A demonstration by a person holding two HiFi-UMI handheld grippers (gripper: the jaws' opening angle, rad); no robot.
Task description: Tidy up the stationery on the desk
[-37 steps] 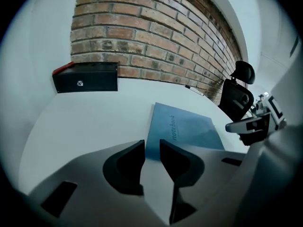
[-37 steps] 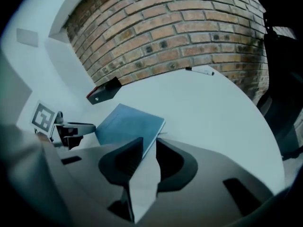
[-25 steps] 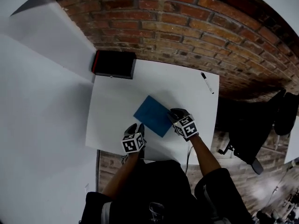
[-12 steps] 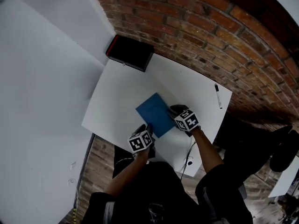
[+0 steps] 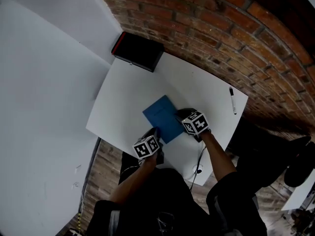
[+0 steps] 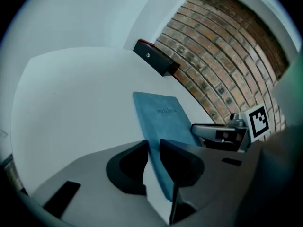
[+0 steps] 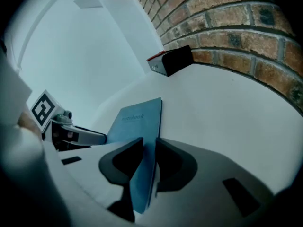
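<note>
Left tool (image 5: 154, 132): its jaws have just been closing and now stand close together, clamped on the near left edge of the notebook (image 5: 162, 118). In the left gripper view the blue cover fills the narrow gap between the two dark pads (image 6: 152, 157).
Right tool (image 5: 180, 116): jaws a little apart and clamped on the notebook's near right corner. In the right gripper view the cover and page edges stand edge-on between the pads (image 7: 149, 162).
Notebook: blue, closed, cover up, with a small word printed on it (image 6: 163, 122). It sits close to the table's near edge, about midway along it and turned at an angle to that edge. Whether it is raised off the surface I cannot tell.
Table (image 5: 197, 87): white and square.
Black box (image 5: 138, 51): at the table's far left corner, with a red strip along one end, well apart from the notebook.
Marker pen (image 5: 232, 101): lies by the table's far right corner, along the right edge, well apart from both tools.
</note>
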